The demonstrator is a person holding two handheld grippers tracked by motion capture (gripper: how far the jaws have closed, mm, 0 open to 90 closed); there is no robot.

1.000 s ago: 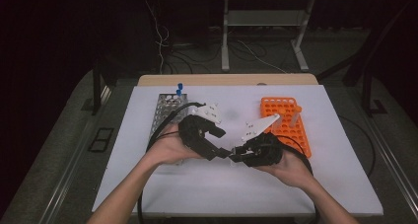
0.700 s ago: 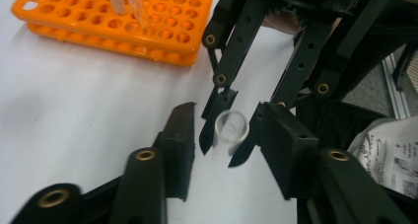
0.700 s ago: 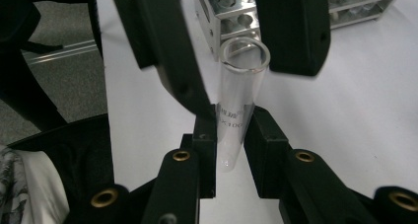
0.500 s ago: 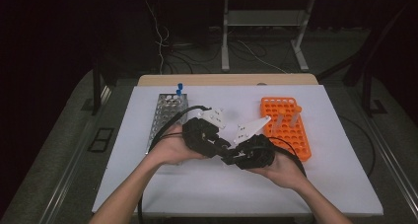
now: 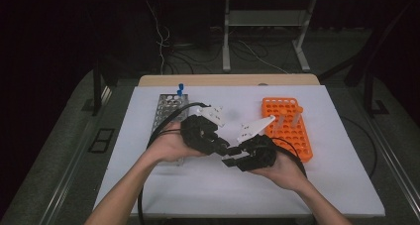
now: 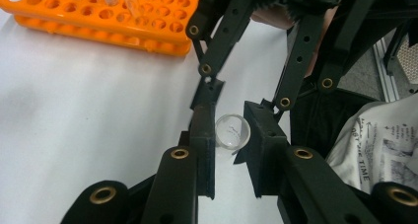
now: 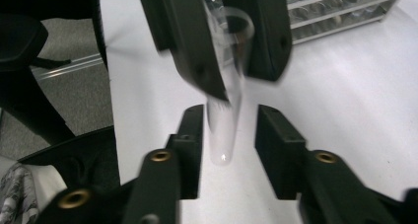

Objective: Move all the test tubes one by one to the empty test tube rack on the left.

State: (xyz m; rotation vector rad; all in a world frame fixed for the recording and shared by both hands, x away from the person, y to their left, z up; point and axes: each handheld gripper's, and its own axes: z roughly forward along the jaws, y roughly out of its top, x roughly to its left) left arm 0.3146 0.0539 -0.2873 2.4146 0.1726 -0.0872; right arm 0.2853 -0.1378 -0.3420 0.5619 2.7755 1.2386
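Clear glass test tube [image 7: 224,110] hangs clamped in the left gripper [image 5: 223,148], between the right gripper's [image 7: 224,123] jaws, which have just been opening. Left gripper view shows its round rim; print beside reads "TIME".

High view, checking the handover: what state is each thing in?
Left gripper: jaws just closed, shut on test tube.
Right gripper: jaws just opening, tube between, unpressed.
Test tube: clear, uncapped, held.
Orange rack: holds two tubes.
Metal rack: holds blue-capped tubes.

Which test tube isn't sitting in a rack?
The clear tube pinched by the left gripper; the rest stand in the orange rack or metal rack.
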